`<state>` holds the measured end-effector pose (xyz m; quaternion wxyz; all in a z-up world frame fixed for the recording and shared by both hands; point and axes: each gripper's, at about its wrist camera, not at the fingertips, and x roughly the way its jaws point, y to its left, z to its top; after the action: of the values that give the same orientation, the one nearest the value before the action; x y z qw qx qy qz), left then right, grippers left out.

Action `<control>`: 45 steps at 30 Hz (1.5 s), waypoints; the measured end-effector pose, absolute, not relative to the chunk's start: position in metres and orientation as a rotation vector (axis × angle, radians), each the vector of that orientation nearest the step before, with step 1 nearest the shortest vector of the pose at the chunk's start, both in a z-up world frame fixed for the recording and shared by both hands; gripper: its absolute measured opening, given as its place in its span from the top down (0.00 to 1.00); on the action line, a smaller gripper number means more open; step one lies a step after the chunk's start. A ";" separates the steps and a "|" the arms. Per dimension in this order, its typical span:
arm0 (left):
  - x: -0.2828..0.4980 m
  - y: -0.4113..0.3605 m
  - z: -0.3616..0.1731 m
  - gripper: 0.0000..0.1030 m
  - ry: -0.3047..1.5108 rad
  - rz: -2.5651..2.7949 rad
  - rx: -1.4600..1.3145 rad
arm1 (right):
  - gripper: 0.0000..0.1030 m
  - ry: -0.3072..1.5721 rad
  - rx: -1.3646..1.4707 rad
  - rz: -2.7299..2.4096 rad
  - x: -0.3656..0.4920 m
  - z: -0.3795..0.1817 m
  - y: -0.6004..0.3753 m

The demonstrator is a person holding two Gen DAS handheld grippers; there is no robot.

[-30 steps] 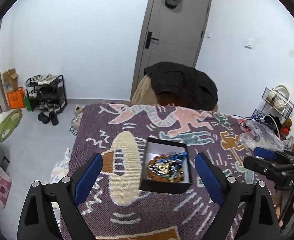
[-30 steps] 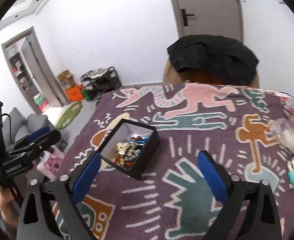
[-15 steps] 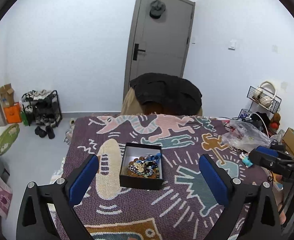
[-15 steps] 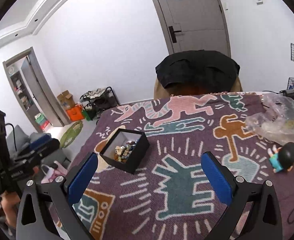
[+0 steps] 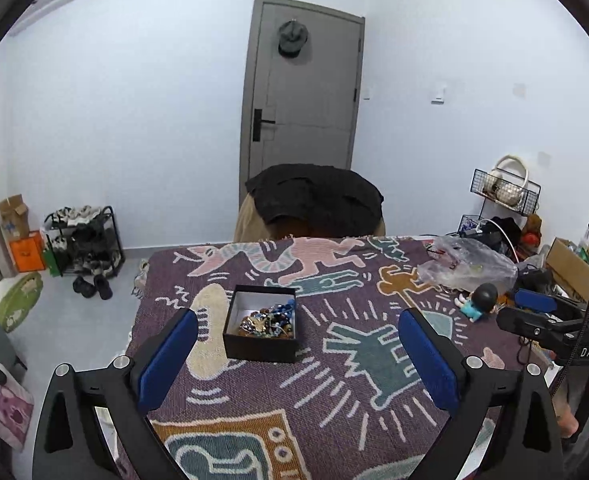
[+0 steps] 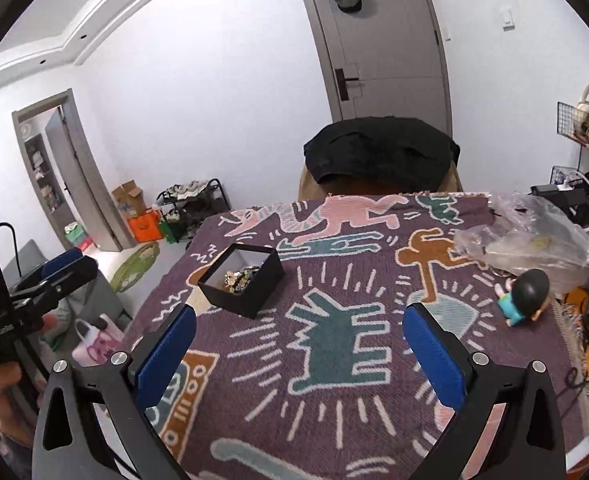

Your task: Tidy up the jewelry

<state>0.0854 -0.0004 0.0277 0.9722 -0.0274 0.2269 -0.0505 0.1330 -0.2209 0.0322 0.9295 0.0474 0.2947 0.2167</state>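
Observation:
A small open black box [image 5: 261,344] with a white lining sits on the patterned purple cloth, also in the right wrist view [image 6: 254,292]. A heap of bracelets and beads [image 5: 268,322] lies inside it, also seen from the right [image 6: 240,279]. My left gripper [image 5: 294,356] is open and empty, held above and behind the box. My right gripper [image 6: 298,356] is open and empty, held right of and behind the box. Each gripper shows at the edge of the other's view.
A clear plastic bag [image 5: 468,266] and a small dark-haired figurine [image 5: 478,300] lie at the table's right side. A chair draped with a black jacket [image 5: 314,204] stands at the far edge. Cables and boxes clutter the right; a shoe rack [image 5: 84,240] stands left.
Both grippers have pulled back and up from the box, which now looks smaller and farther. Both stay open and empty. The box has not moved.

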 end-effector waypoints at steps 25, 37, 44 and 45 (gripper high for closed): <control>0.034 -0.013 0.026 0.03 0.398 -0.066 -0.079 | 0.00 0.638 0.092 0.420 0.101 0.004 -0.236; 0.033 -0.004 0.024 0.03 0.388 -0.054 -0.090 | 0.00 0.640 0.082 0.432 0.099 0.003 -0.228; 0.035 -0.003 0.021 0.03 0.399 -0.052 -0.086 | 0.00 0.632 0.094 0.416 0.099 0.005 -0.230; 0.035 -0.003 0.021 0.03 0.399 -0.050 -0.087 | 0.00 0.631 0.093 0.416 0.099 0.005 -0.230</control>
<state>0.0352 -0.0025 0.0208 0.9789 -0.0433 0.1980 -0.0250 0.0988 -0.2297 0.0050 0.9284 0.0456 0.3078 0.2030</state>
